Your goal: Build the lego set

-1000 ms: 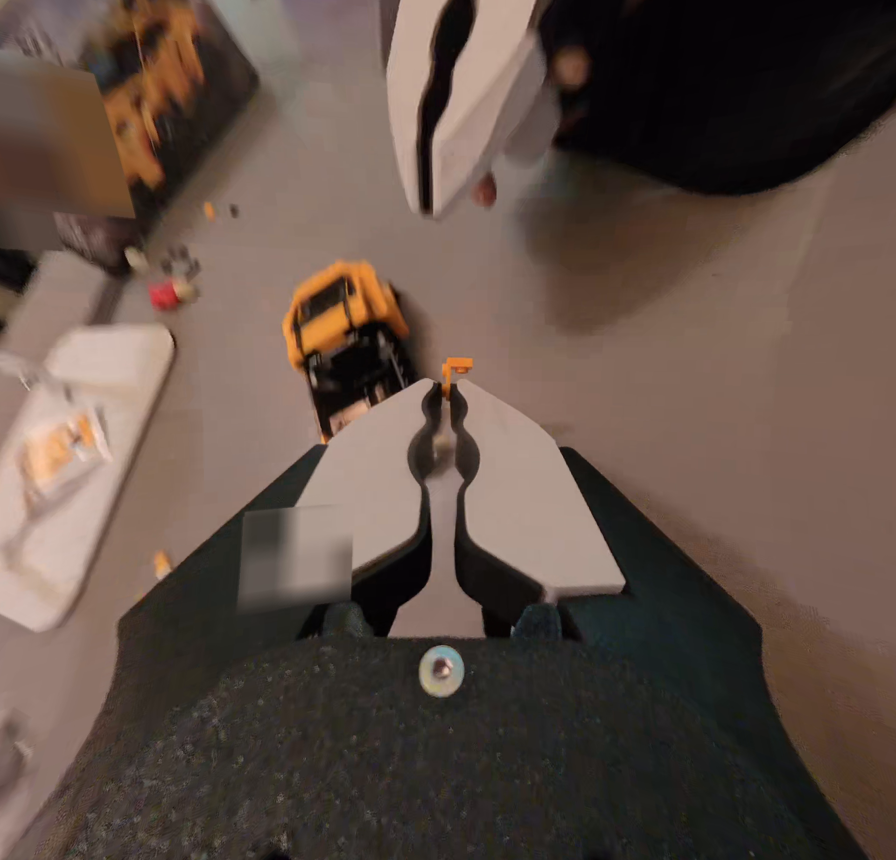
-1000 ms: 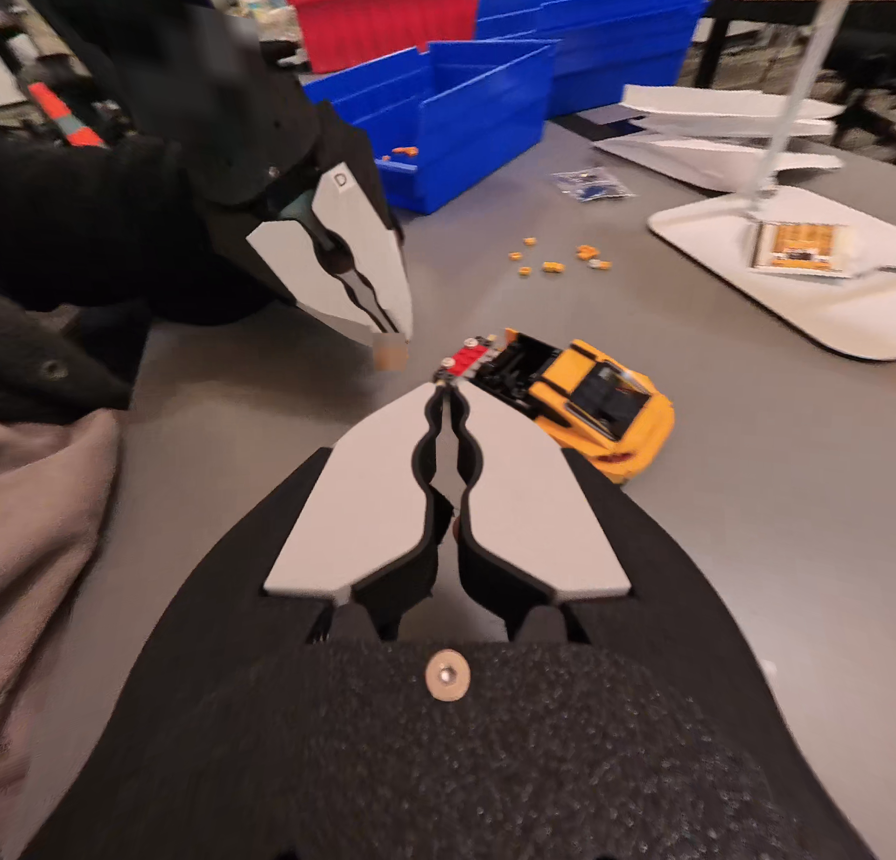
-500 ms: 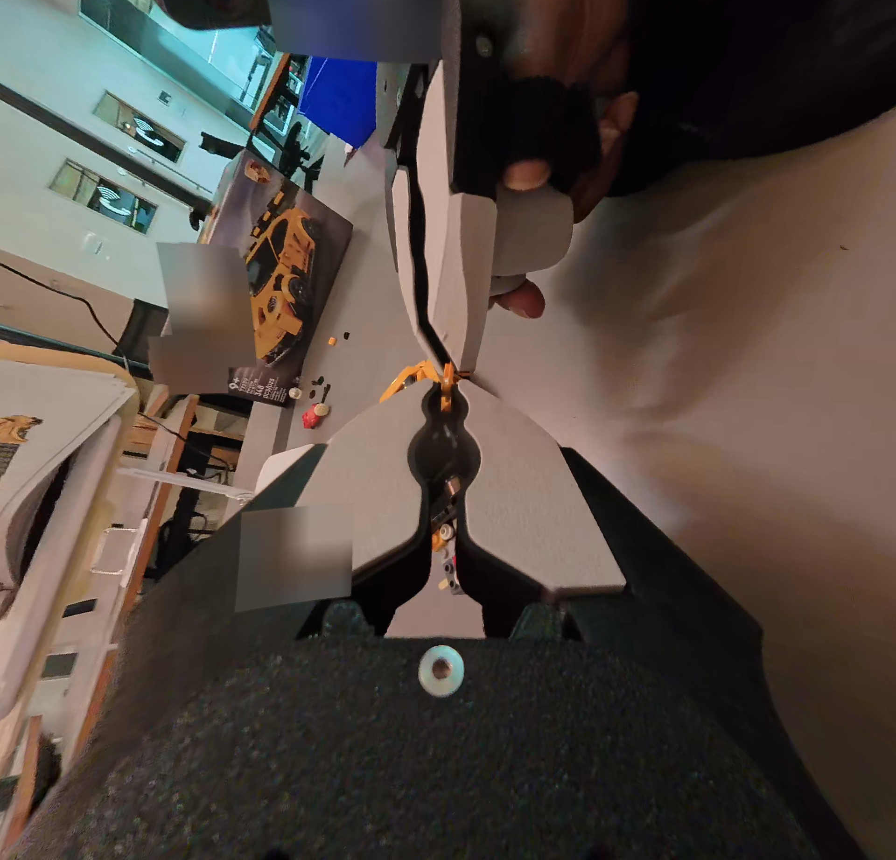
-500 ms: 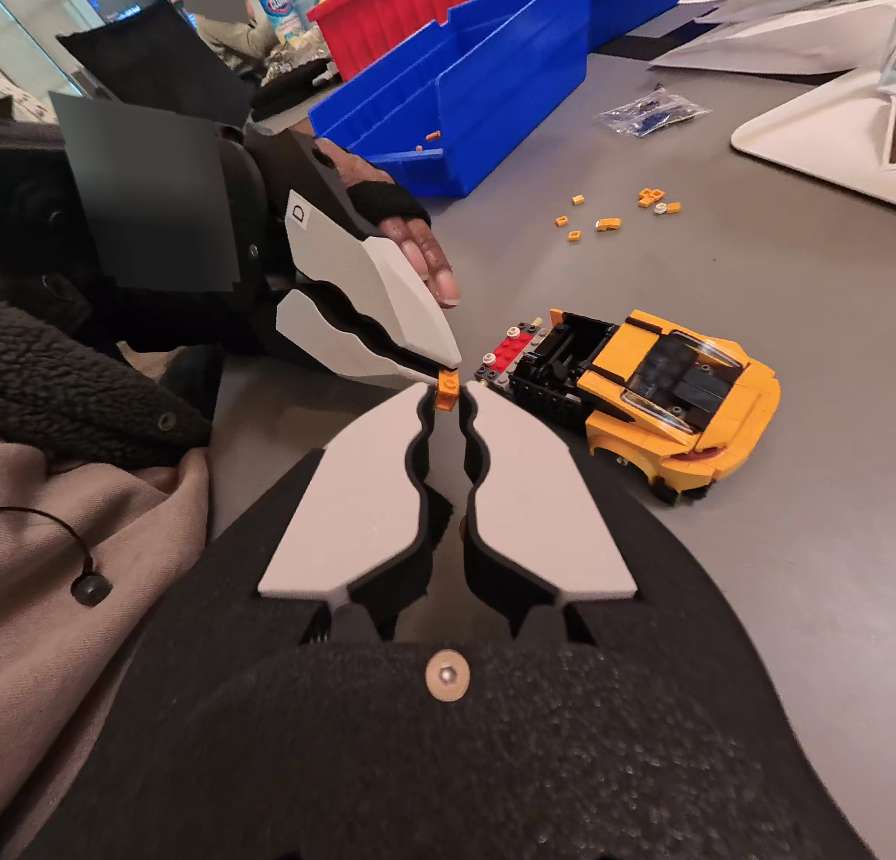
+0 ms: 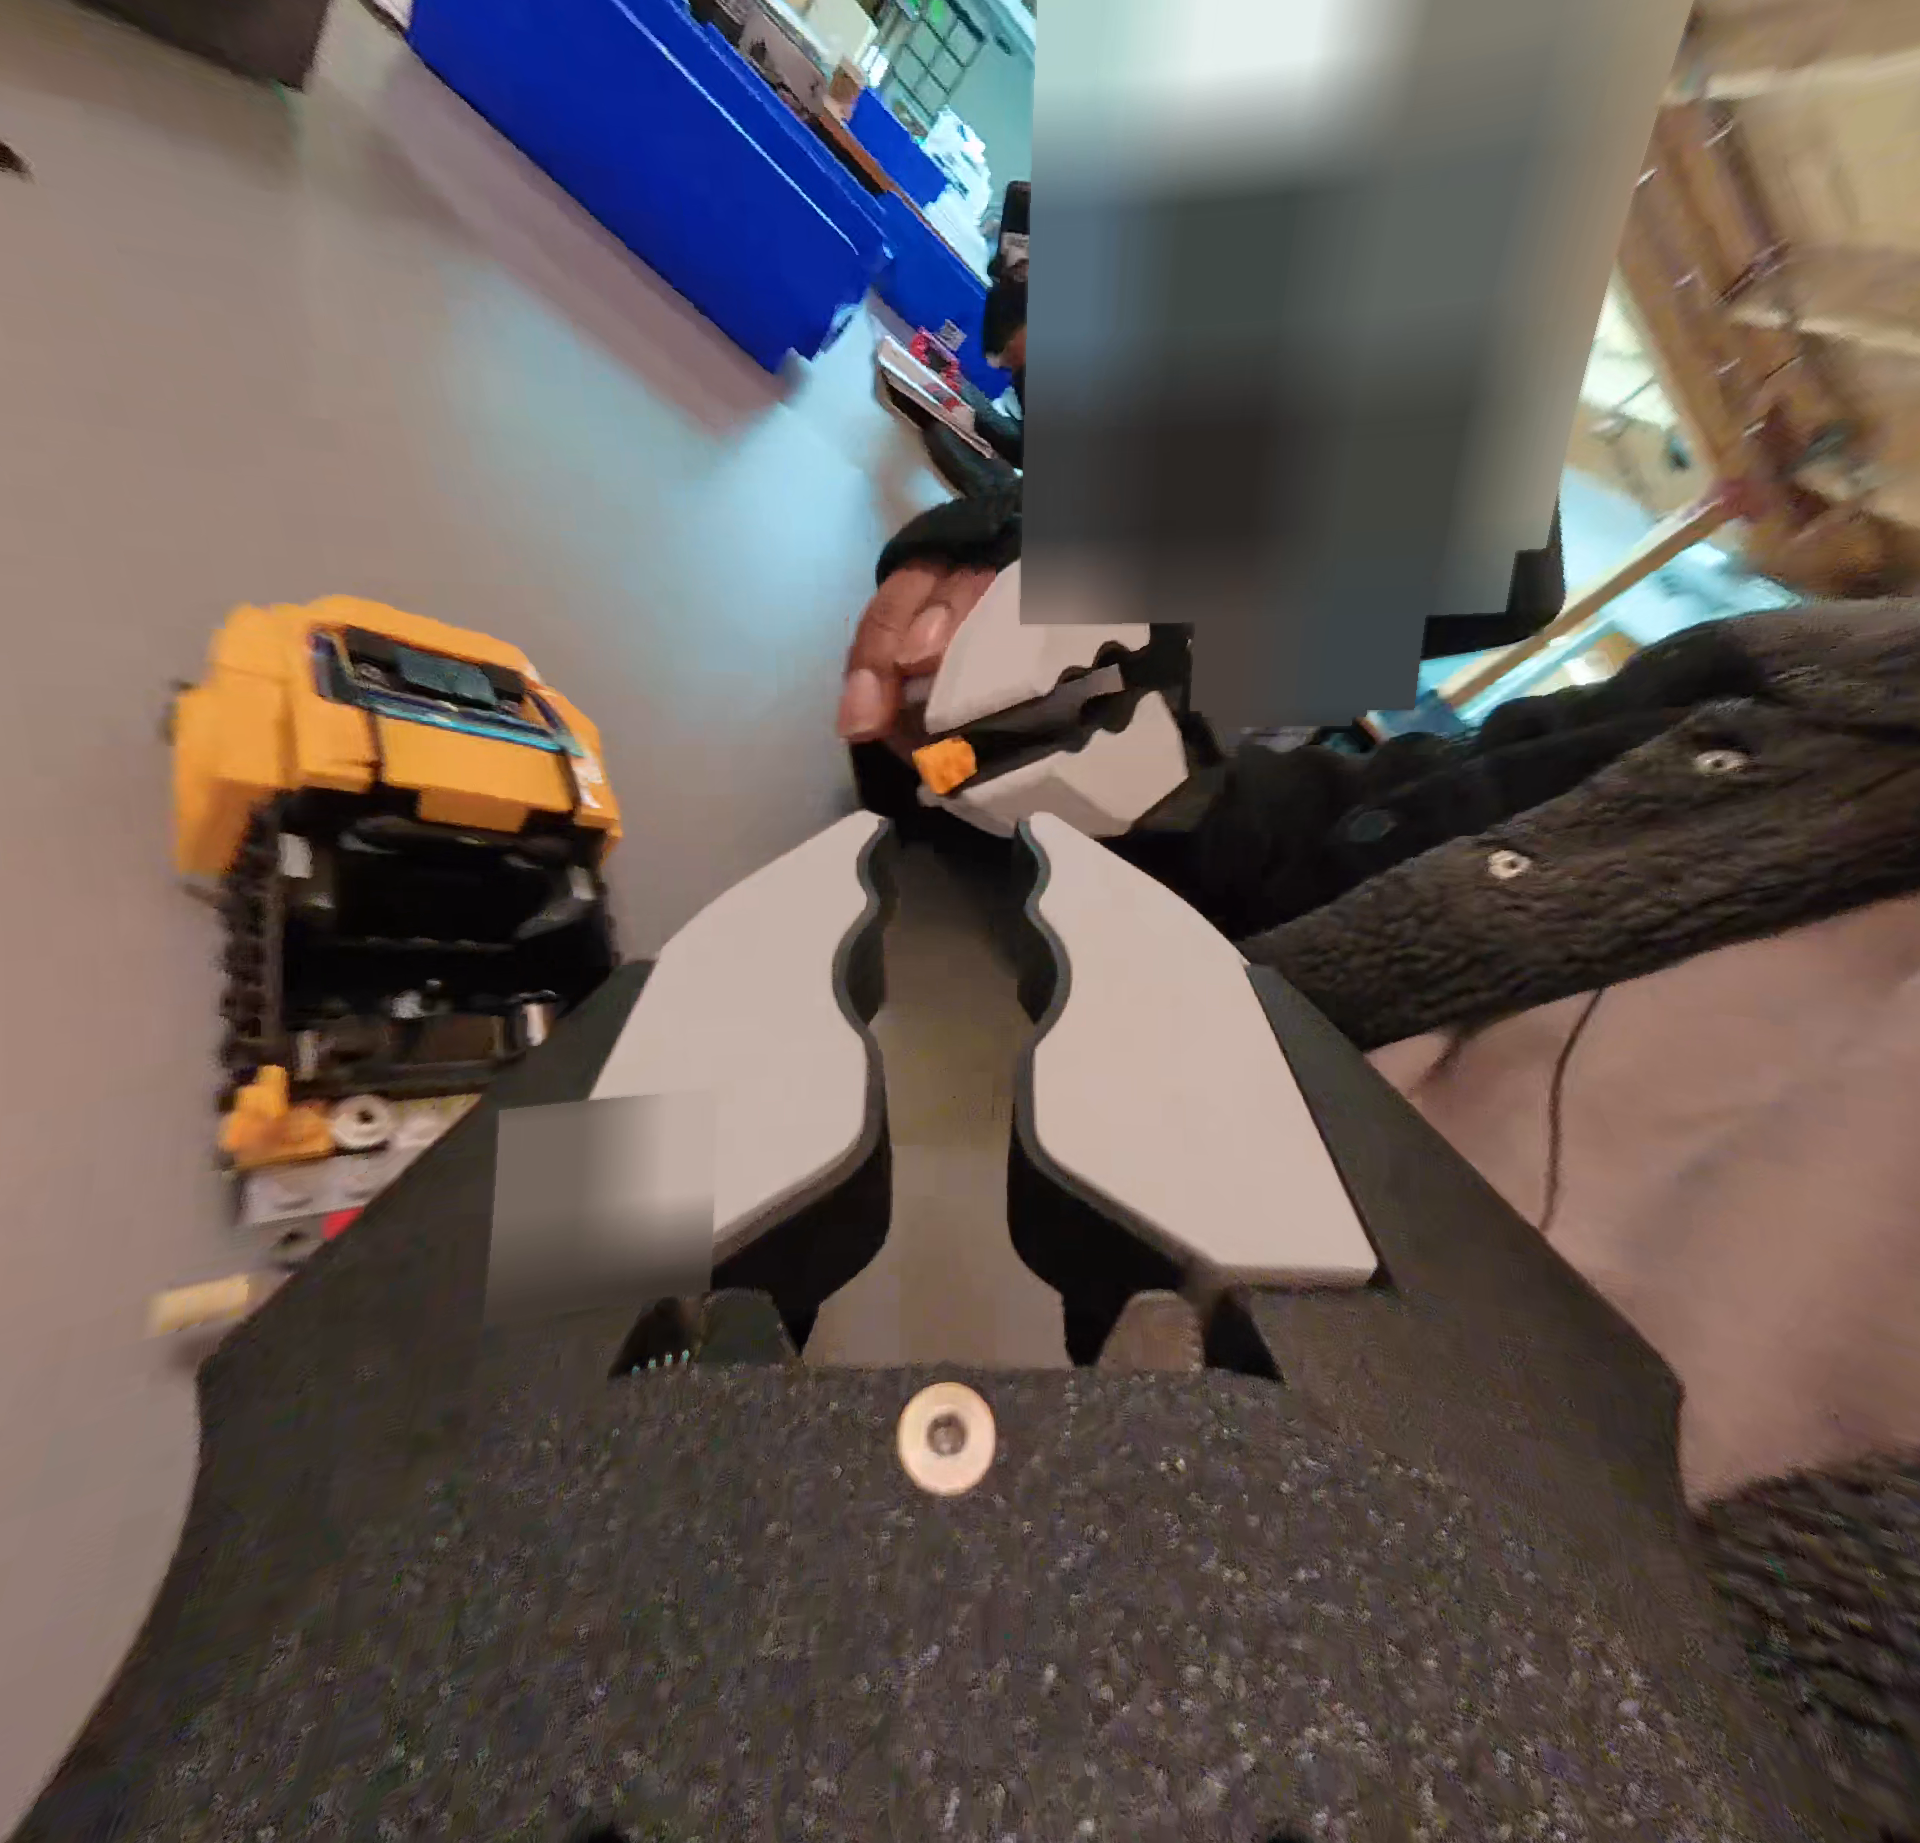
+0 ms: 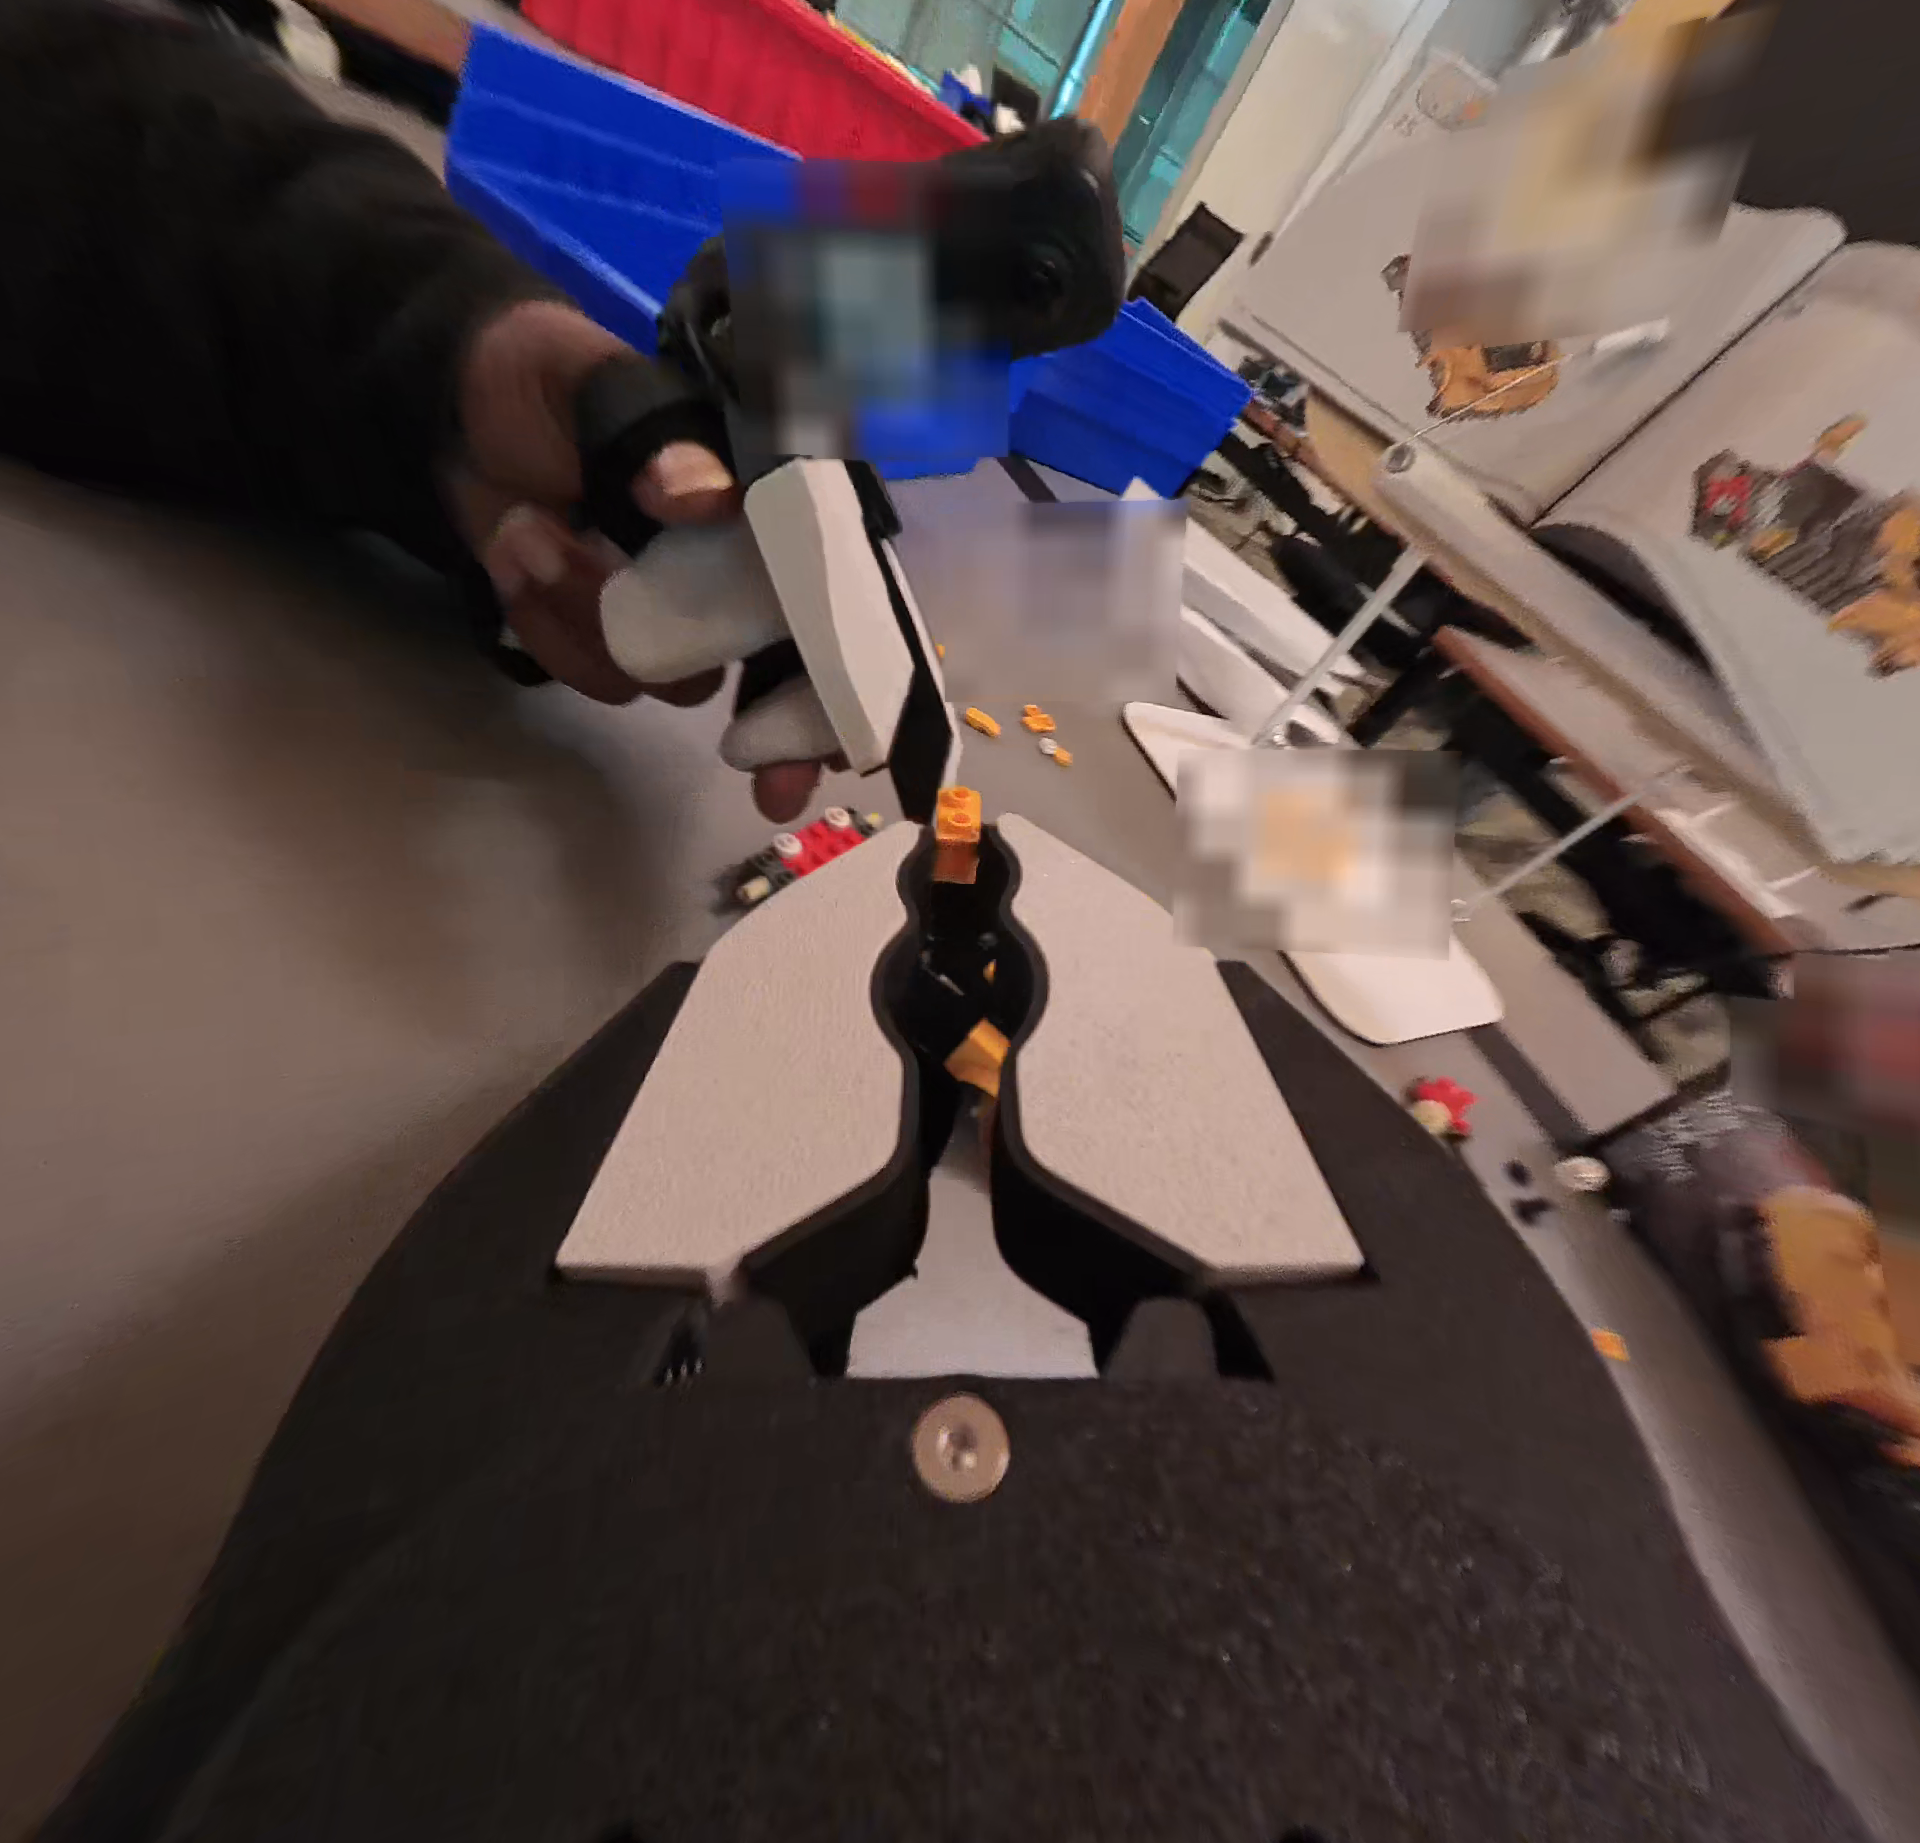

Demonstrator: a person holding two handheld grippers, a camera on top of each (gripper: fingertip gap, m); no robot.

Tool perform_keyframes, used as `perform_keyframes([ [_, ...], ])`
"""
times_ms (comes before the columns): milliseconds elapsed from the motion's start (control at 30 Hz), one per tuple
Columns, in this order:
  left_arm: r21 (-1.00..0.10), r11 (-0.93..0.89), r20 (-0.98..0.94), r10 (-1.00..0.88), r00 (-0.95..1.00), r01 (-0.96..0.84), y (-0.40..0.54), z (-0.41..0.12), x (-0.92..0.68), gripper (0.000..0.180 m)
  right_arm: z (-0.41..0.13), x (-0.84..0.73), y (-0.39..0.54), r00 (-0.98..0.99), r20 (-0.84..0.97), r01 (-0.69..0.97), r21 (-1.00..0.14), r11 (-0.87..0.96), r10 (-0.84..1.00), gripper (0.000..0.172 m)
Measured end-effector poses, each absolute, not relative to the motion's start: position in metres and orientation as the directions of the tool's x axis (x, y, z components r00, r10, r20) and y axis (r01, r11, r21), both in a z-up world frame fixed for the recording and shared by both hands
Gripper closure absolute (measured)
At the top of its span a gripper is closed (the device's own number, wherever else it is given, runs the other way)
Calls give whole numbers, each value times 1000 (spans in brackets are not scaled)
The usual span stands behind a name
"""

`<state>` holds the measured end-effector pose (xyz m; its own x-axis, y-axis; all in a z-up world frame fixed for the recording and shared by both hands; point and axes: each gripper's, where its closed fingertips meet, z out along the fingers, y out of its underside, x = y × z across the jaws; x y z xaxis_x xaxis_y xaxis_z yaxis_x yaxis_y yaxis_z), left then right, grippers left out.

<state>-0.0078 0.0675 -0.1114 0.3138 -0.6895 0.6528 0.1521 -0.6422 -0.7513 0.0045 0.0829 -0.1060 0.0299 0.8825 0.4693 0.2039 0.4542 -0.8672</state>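
A grey table (image 5: 312,422) fills the left half of the left wrist view, with blue bins (image 5: 665,152) standing at its far edge toward the top of the frame; in the right wrist view a red bin (image 6: 717,37) sits behind them at upper centre. A yellow and black brick-built toy car (image 5: 384,837) rests on the table at the left middle of the left wrist view, just beside that view's own fingers. A white stand base (image 6: 1340,952) lies right of centre in the right wrist view, with loose orange pieces (image 6: 1023,723) scattered on the table above centre.

The left gripper (image 5: 951,837) has its fingers spread apart with only bare table between them. The right gripper (image 6: 961,837) is clamped on a small orange brick (image 6: 956,832), which sits at the fingertips in mid frame; in the left wrist view the same brick shows pinched at that gripper's tips, just above the left gripper's fingertips. A hand (image 6: 582,546) grips the left gripper at the centre left of the right wrist view.
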Motion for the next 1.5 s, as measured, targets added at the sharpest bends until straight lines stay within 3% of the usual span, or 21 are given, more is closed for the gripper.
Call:
perform_keyframes([
  [233,-702,-691,707,-646,287,173,67,-114,-6,170,-116,1,73,-1,668,249,-720,647,744,164],
  [667,-696,-704,704,-629,330,141,69,-118,-12,177,-119,-1,77,15,721,284,-667,688,693,164],
  [800,-758,-650,615,-682,397,58,66,-114,-19,178,-116,-2,83,60,666,283,-726,627,743,155],
  [933,-801,-559,344,-722,600,-213,66,-125,-51,178,-105,2,101,156,530,255,-837,485,833,152],
  [1267,-577,-662,226,-692,685,-479,67,-167,-52,177,-113,6,129,268,502,350,-846,402,822,157],
  [1500,-516,-669,192,-699,689,-535,74,-172,-45,178,-115,5,129,271,477,363,-855,370,836,159],
])
